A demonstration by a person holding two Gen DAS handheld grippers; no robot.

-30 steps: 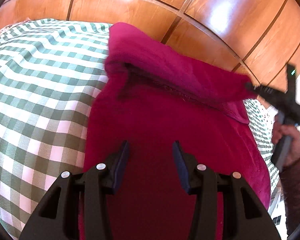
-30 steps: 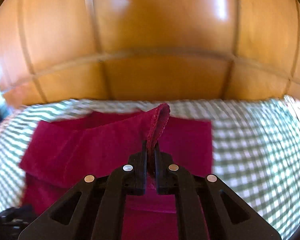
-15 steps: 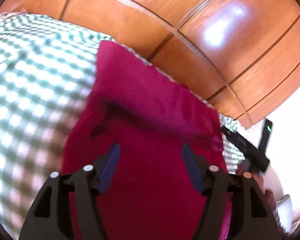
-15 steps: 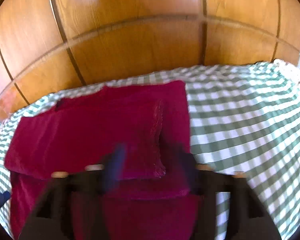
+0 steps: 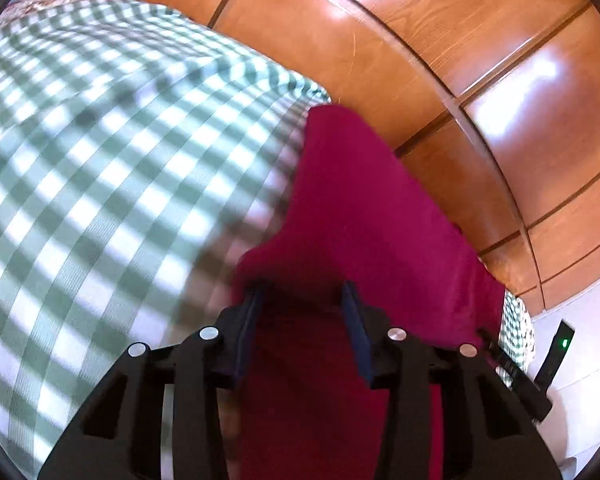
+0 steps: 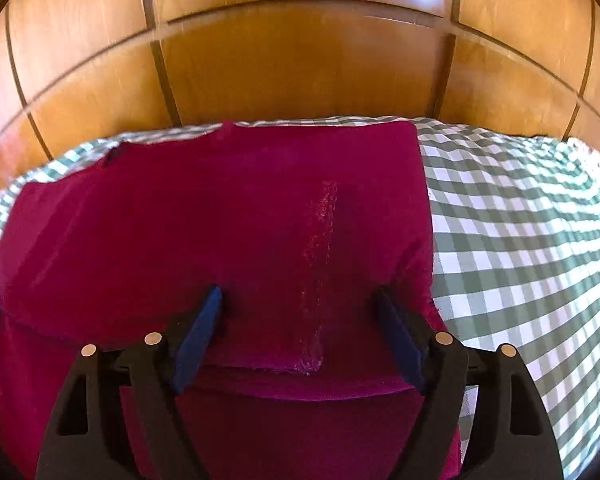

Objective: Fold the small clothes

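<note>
We are looking down at a magenta garment lying partly folded on a green-and-white checked cloth, close against a glossy wooden panelled wall. In the right wrist view an upper layer is lying doubled over the lower one, its stitched hem running toward us. Our right claw is hovering over that folded layer, its jaws opening and standing wide, with nothing pressed between the blue pads. In the left wrist view our left claw is sitting low over the garment's near left edge, beside the checked cloth. Its jaws are closing, with magenta fabric lying between the fingers, though the pads are not yet pressing it. The picture is blurred there.
</note>
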